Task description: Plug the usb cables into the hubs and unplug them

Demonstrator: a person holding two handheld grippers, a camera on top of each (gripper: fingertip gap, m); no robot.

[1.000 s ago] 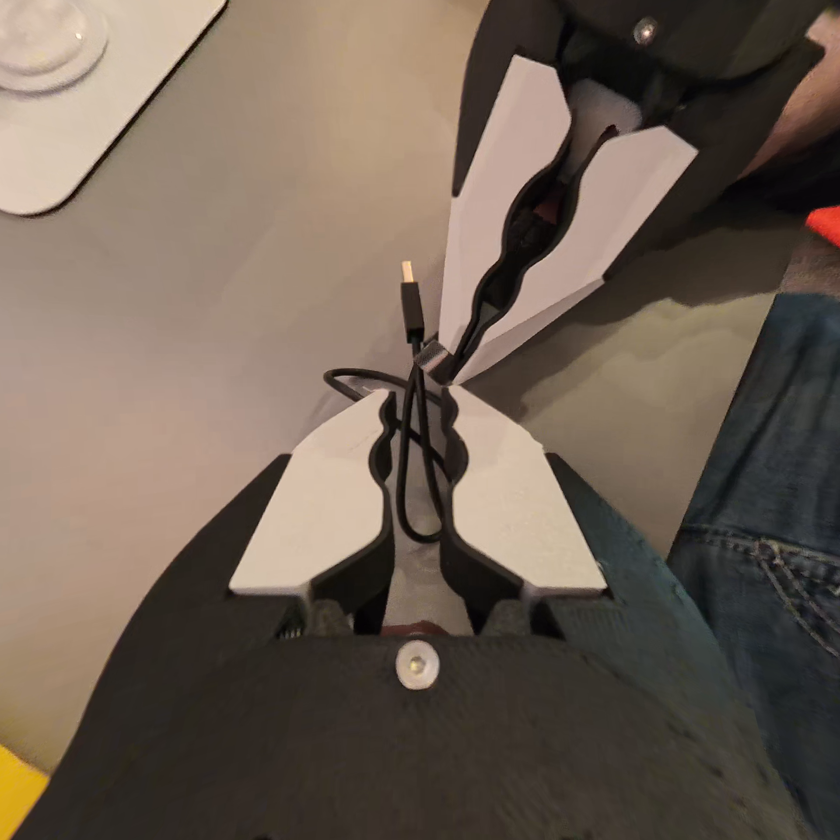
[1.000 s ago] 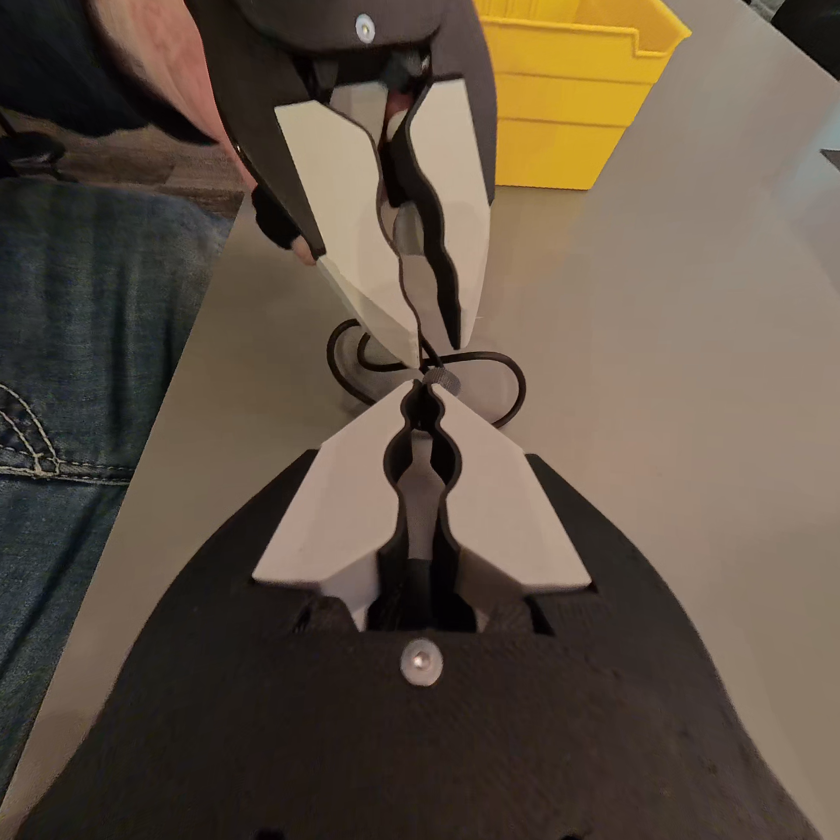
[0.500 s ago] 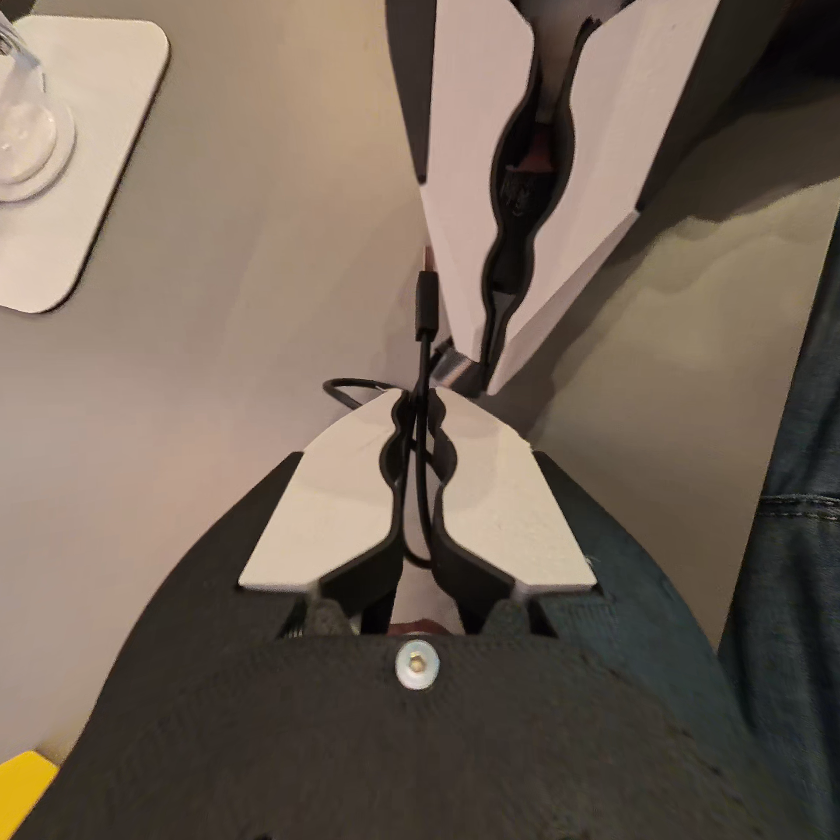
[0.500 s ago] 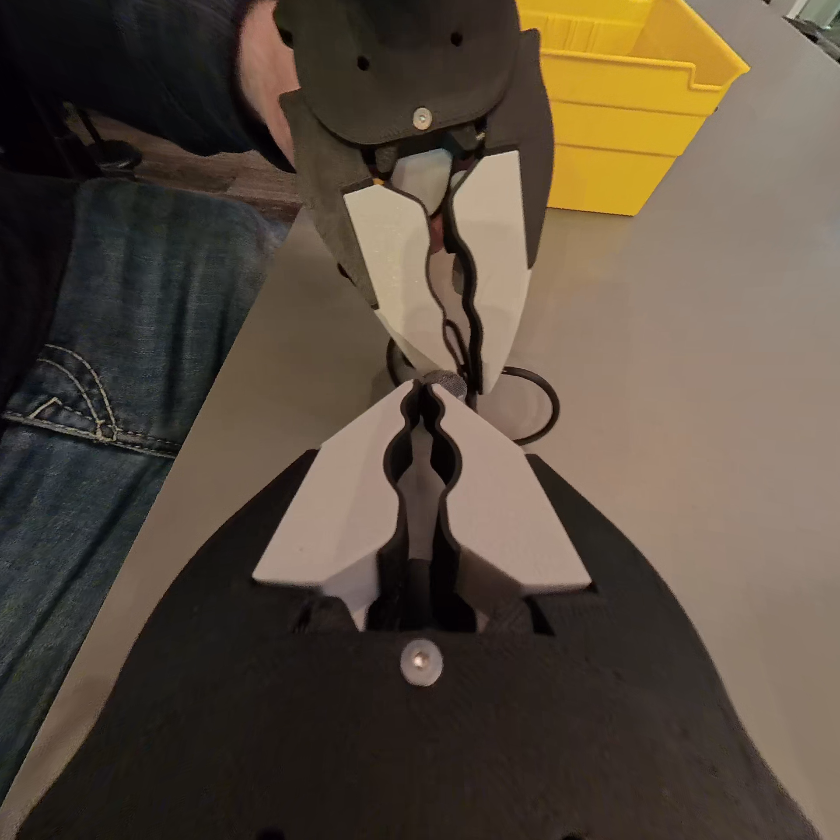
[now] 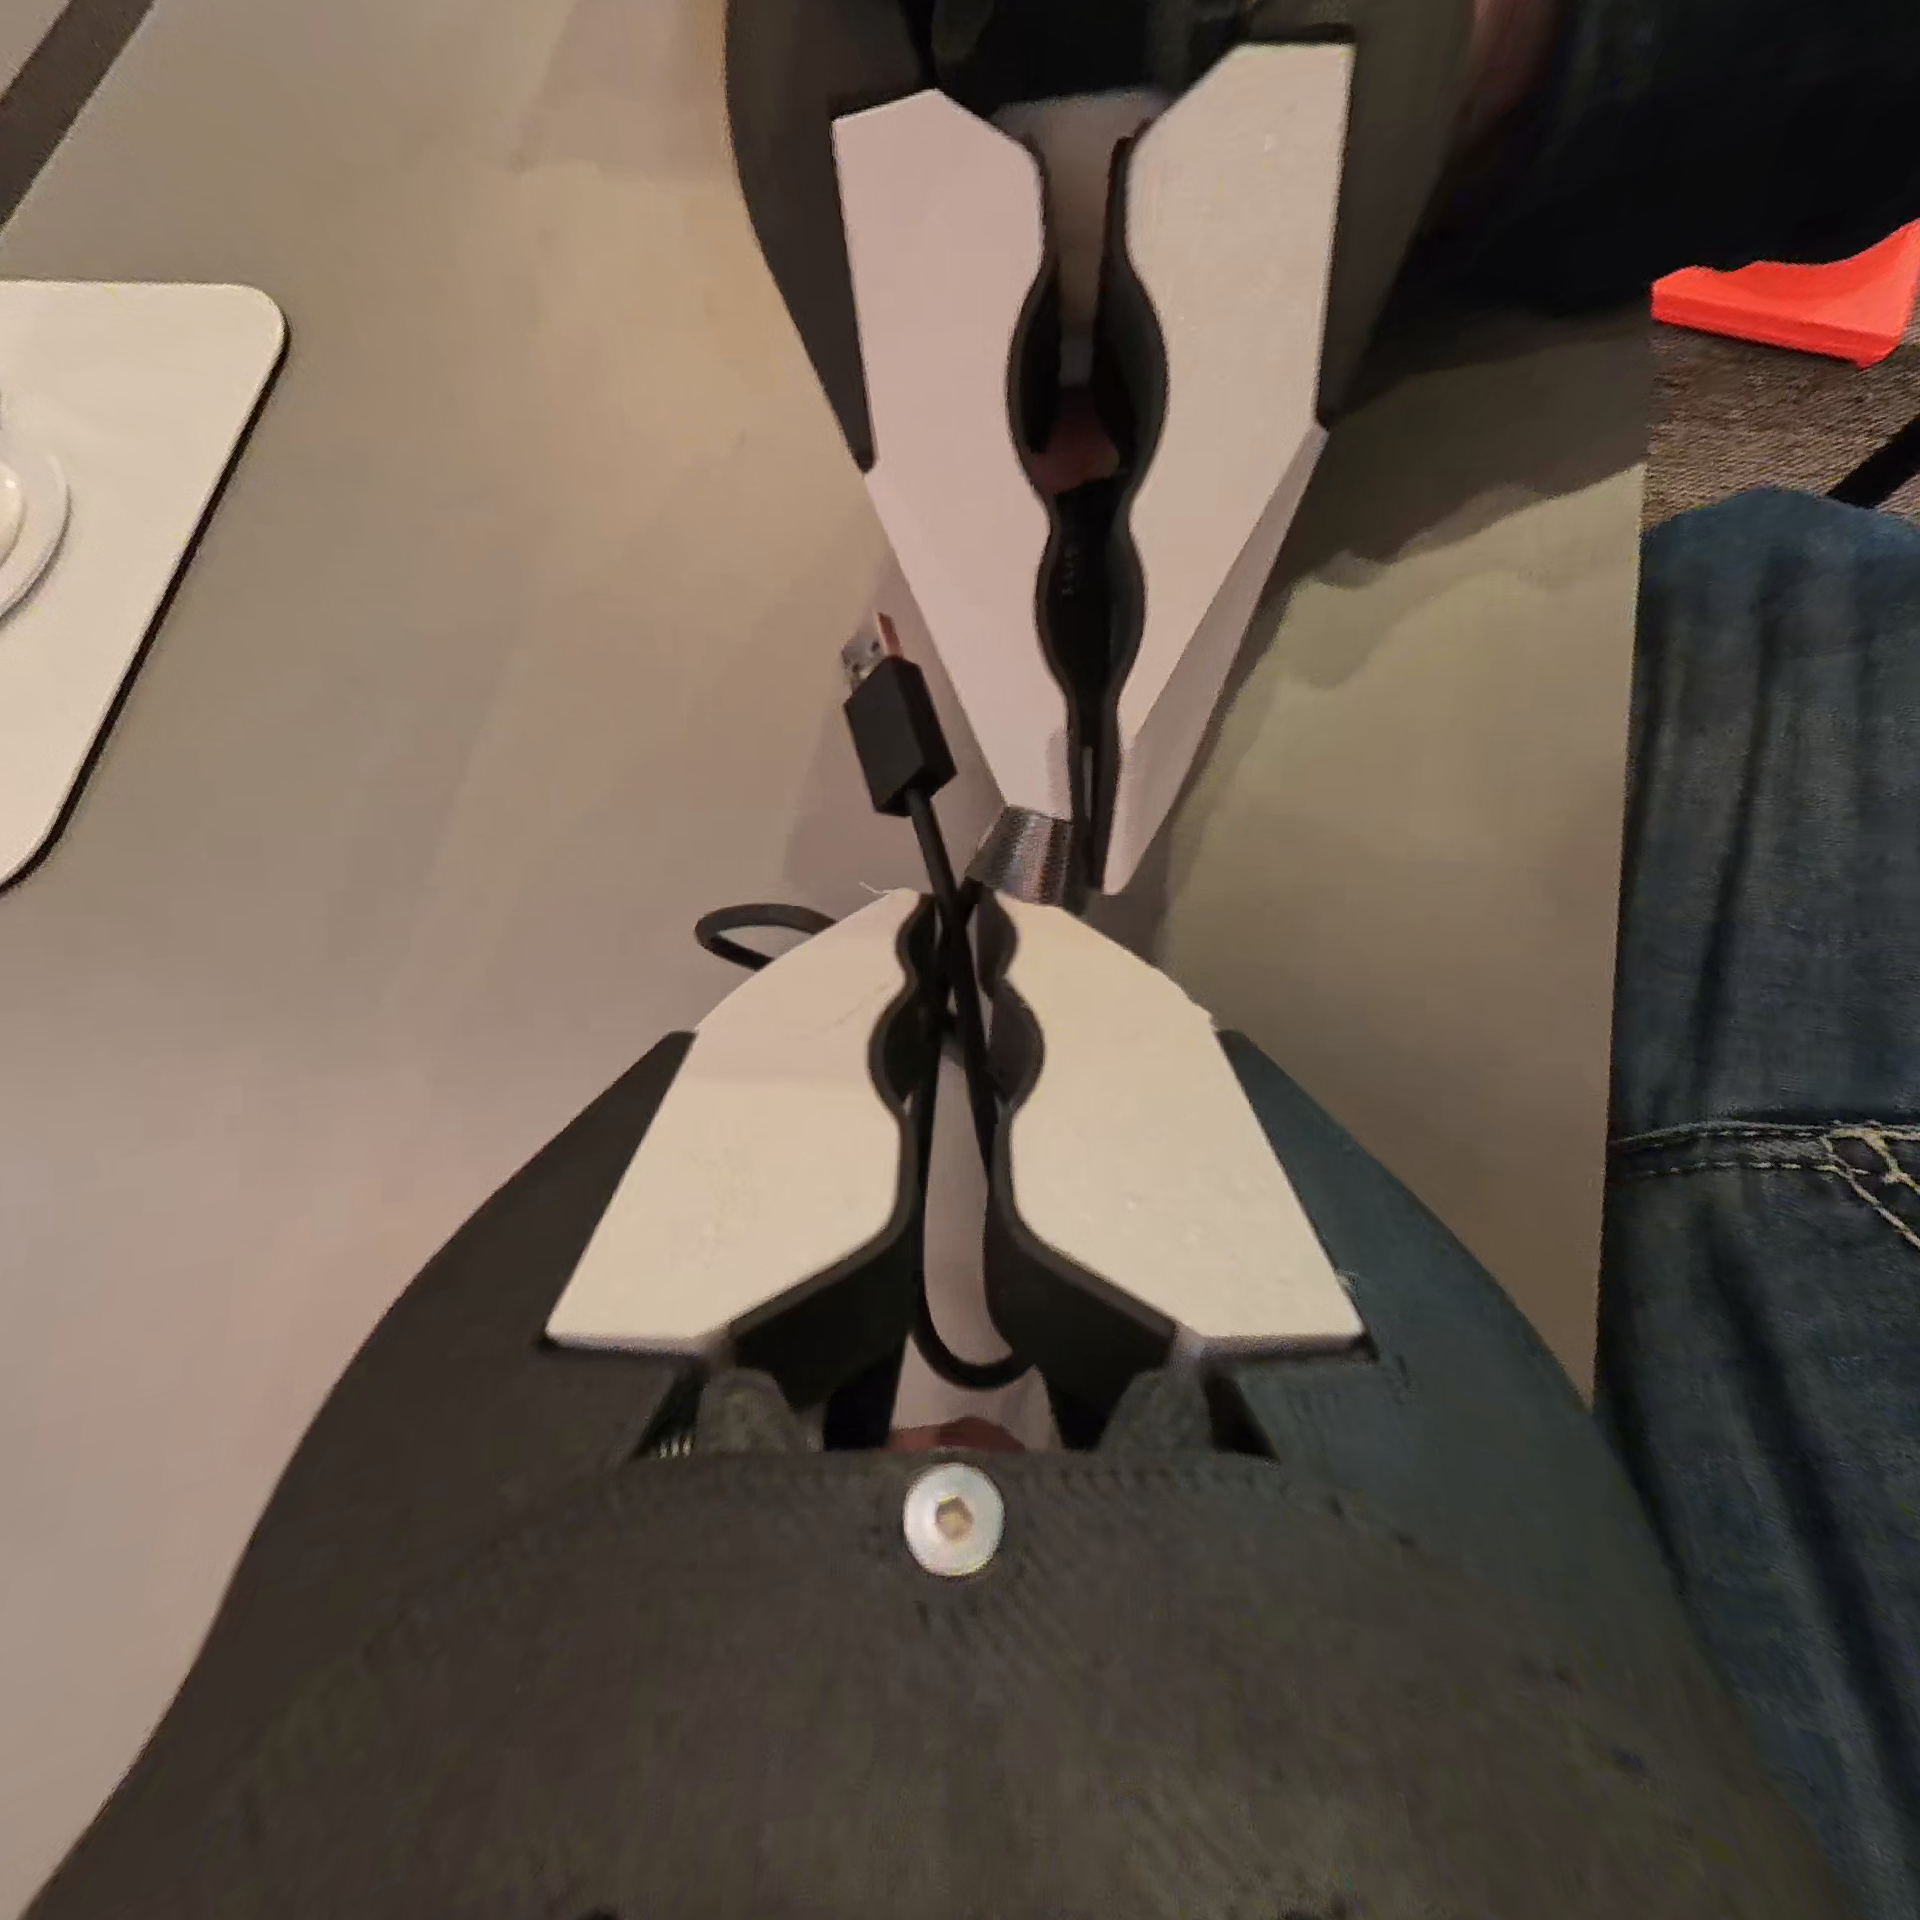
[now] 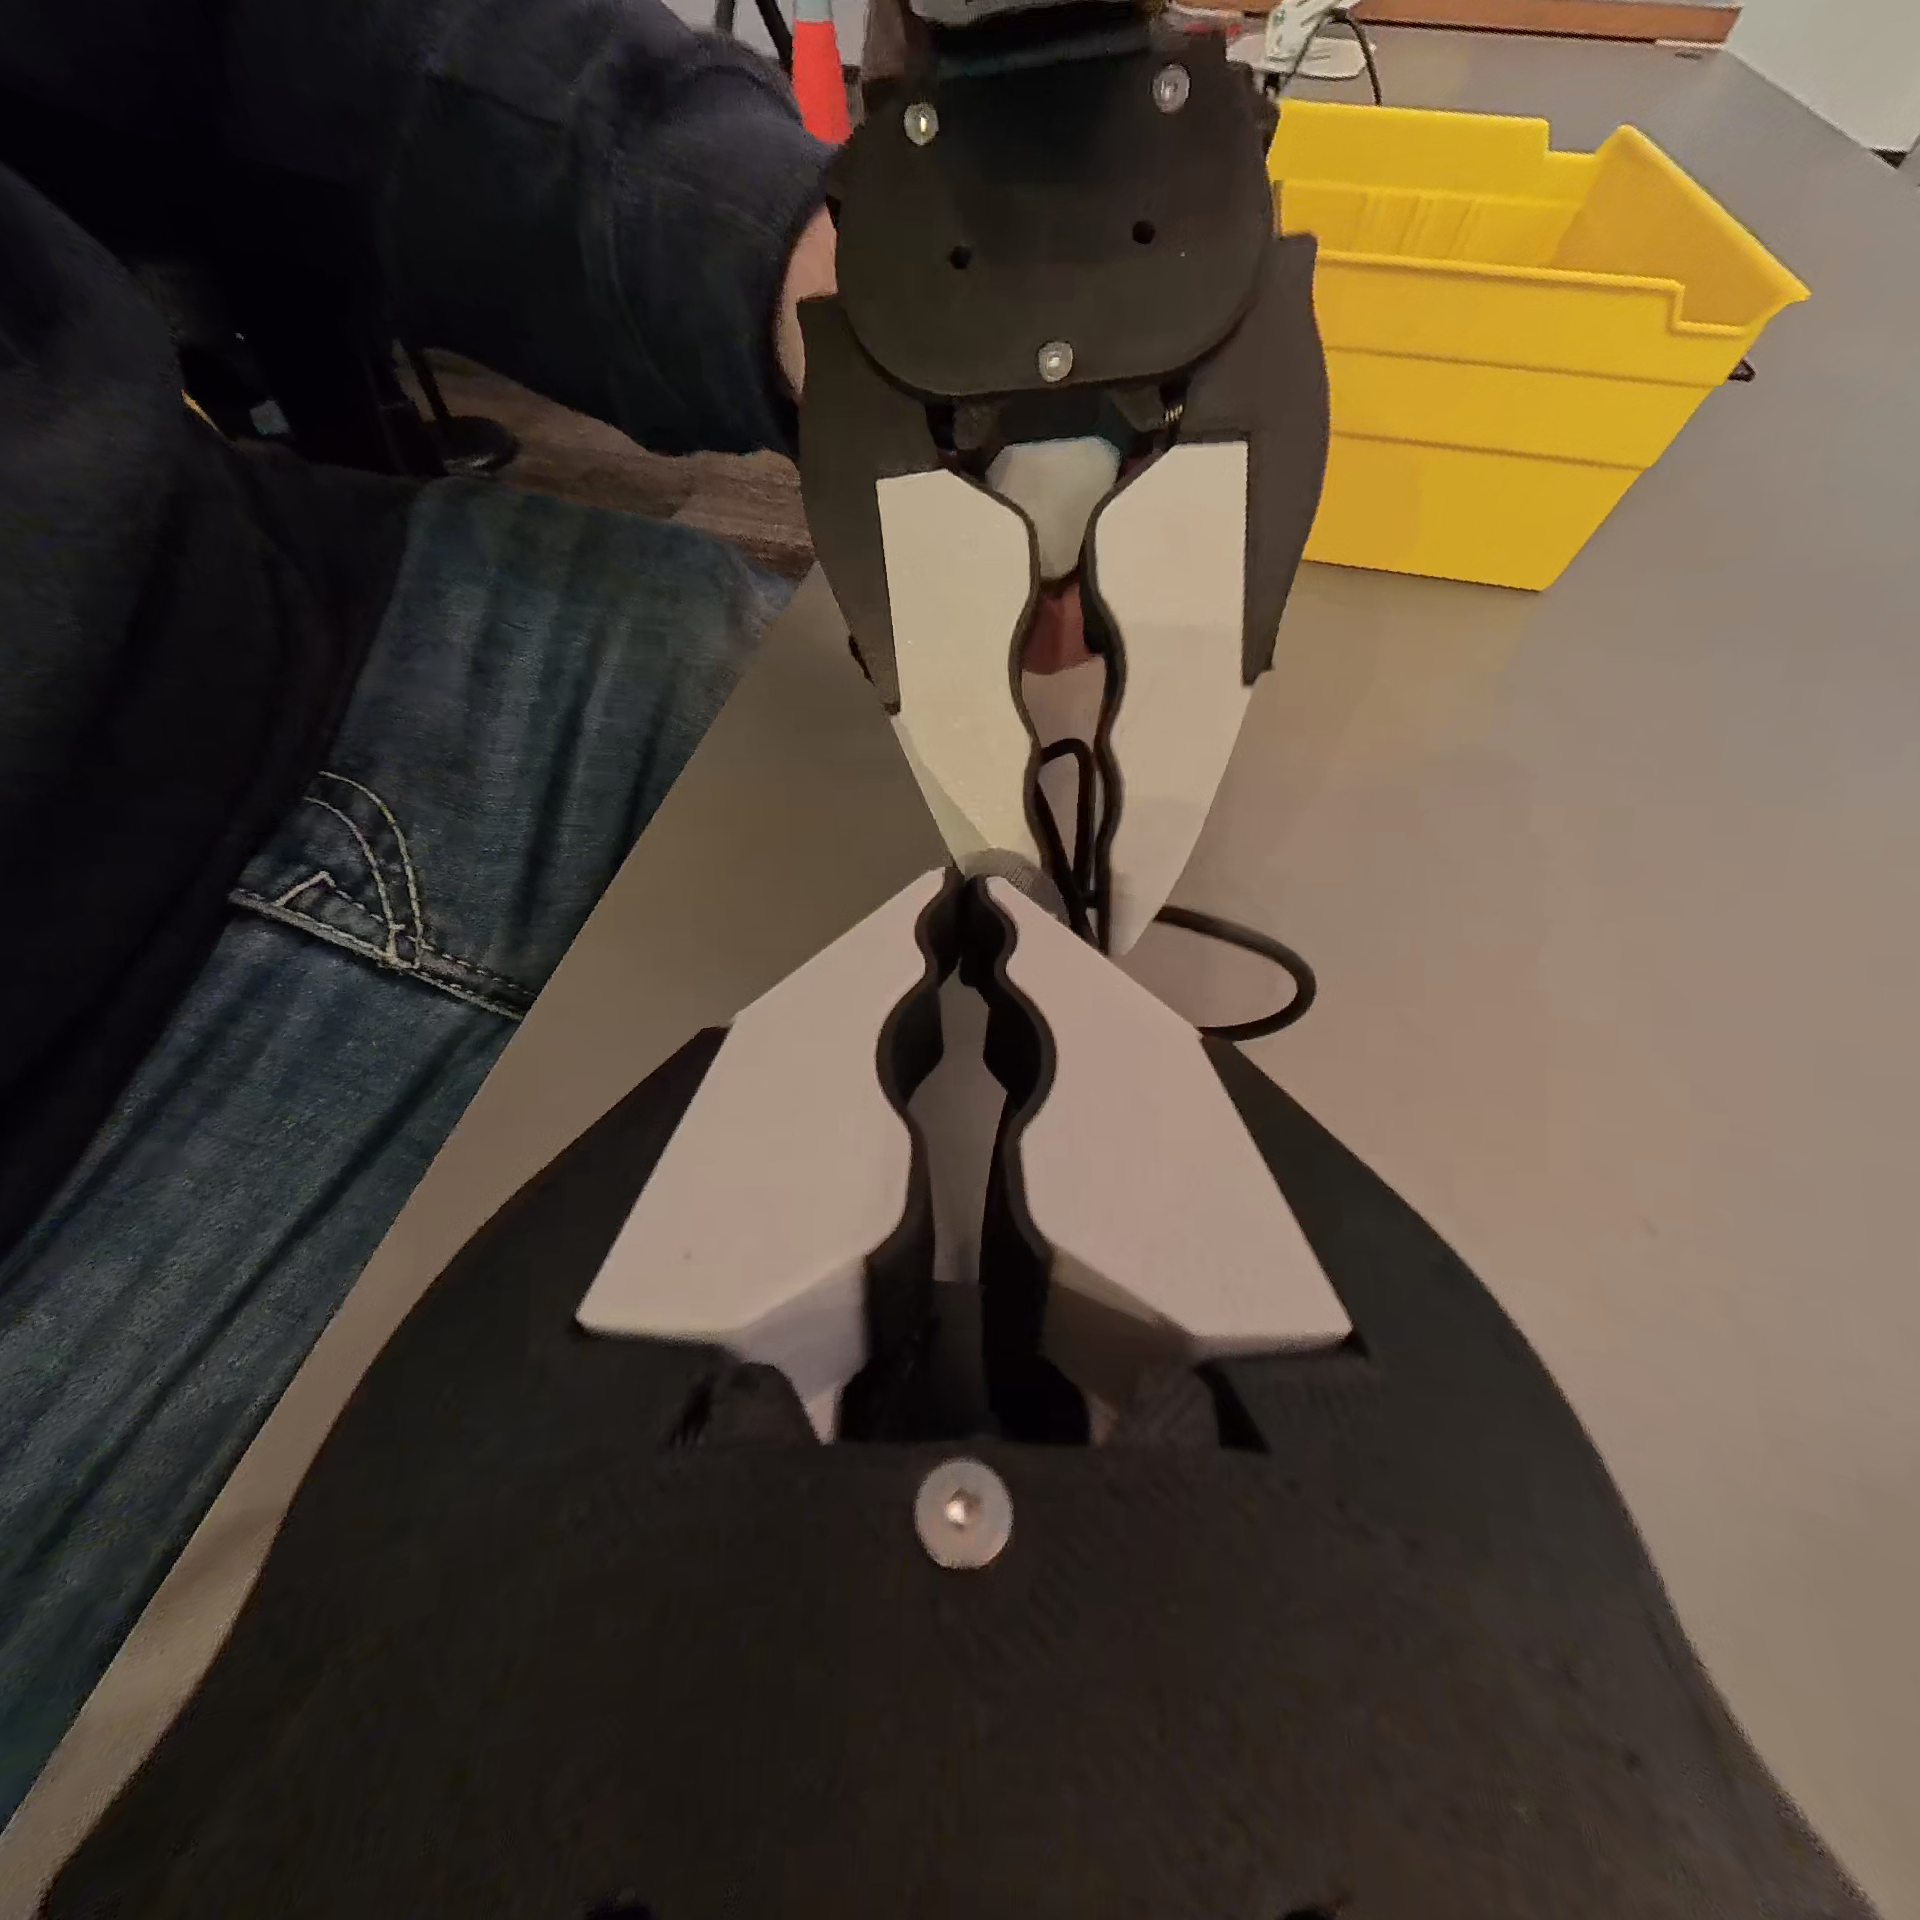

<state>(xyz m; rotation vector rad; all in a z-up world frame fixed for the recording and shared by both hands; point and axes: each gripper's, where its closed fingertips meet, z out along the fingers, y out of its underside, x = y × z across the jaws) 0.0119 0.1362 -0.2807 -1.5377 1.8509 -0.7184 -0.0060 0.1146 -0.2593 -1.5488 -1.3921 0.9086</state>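
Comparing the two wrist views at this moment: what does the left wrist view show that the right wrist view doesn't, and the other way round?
Only the left wrist view shows the USB plug with its metal tip free in the air, a white mat at the left edge and an orange object at the upper right. Only the right wrist view shows the yellow bin and an orange cone in the background. Both show the left gripper closed on the black cable, the right gripper pinching a small grey knurled piece, the grey table and the person's jeans.
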